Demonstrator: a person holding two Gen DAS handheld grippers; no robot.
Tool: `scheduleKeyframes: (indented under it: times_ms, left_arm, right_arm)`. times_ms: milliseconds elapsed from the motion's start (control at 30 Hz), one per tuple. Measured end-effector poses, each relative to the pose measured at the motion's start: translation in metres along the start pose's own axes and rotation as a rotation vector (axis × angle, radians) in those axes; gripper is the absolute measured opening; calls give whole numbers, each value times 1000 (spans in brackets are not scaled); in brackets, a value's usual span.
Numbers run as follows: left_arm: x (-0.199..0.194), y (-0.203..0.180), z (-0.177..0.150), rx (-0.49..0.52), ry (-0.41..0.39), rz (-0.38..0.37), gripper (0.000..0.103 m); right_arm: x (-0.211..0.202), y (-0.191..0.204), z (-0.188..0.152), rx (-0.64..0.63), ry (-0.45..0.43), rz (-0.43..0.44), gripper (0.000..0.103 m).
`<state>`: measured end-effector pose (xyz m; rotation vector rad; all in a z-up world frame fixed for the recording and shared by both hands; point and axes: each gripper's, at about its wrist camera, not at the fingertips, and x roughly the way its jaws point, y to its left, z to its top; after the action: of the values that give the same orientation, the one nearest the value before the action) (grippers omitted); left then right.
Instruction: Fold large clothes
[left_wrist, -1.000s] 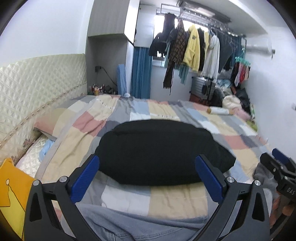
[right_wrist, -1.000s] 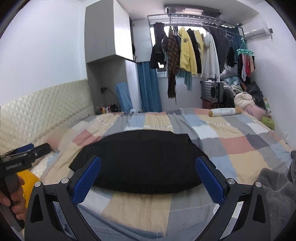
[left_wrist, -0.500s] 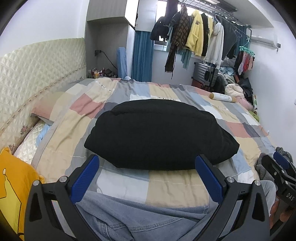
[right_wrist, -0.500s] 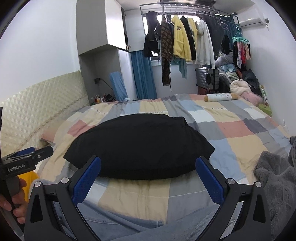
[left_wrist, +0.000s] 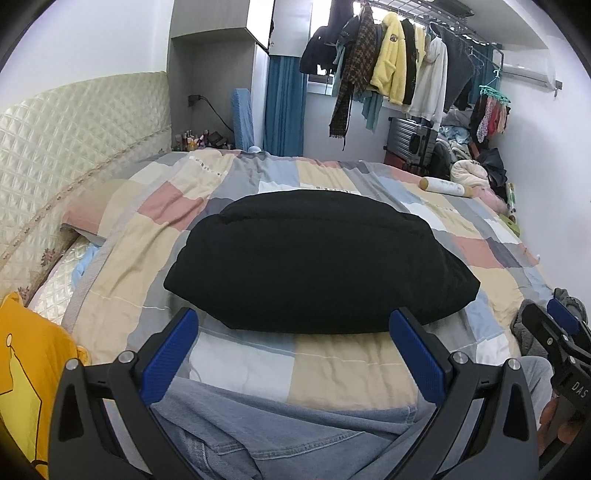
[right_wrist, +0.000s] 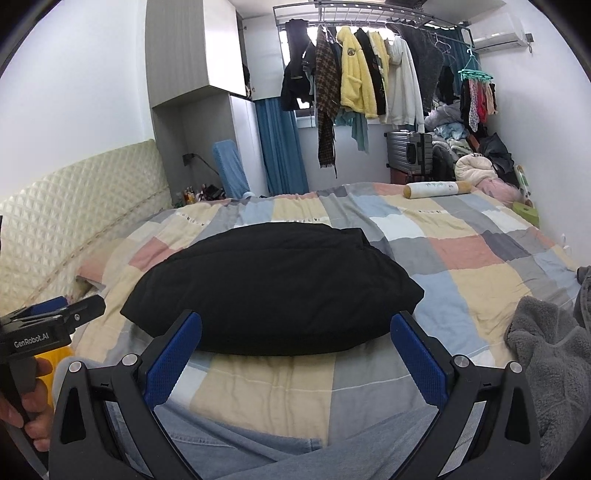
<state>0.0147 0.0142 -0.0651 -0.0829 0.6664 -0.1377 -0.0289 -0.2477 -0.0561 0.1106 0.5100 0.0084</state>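
Observation:
A folded black garment (left_wrist: 317, 262) lies flat in the middle of the checked bedspread (left_wrist: 325, 365); it also shows in the right wrist view (right_wrist: 273, 284). My left gripper (left_wrist: 293, 341) is open and empty, held above the near edge of the bed, short of the garment. My right gripper (right_wrist: 295, 345) is open and empty, also short of the garment. Blue denim (left_wrist: 280, 439) lies below both grippers at the bed's near edge. The left gripper shows at the left of the right wrist view (right_wrist: 55, 317), and the right gripper at the right of the left wrist view (left_wrist: 554, 332).
A grey fleece garment (right_wrist: 546, 362) lies at the right of the bed. A yellow garment (left_wrist: 22, 369) lies at the left. A padded headboard (left_wrist: 74, 125) runs along the left. A rolled cylinder (right_wrist: 436, 190) lies at the far right. Clothes hang on a rack (right_wrist: 369, 70) at the back.
Both grippers have drawn back and risen from the black garment, so it sits farther off and lower in view. More denim shows below. Both stay open.

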Motion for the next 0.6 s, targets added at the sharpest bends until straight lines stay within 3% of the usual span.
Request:
scheduleKeyframes:
  times_ms: [600]
  left_arm:
    - [-2,-1,2,15,-12,35,103]
  right_arm:
    - [6,-2,2,-11,11,10,103]
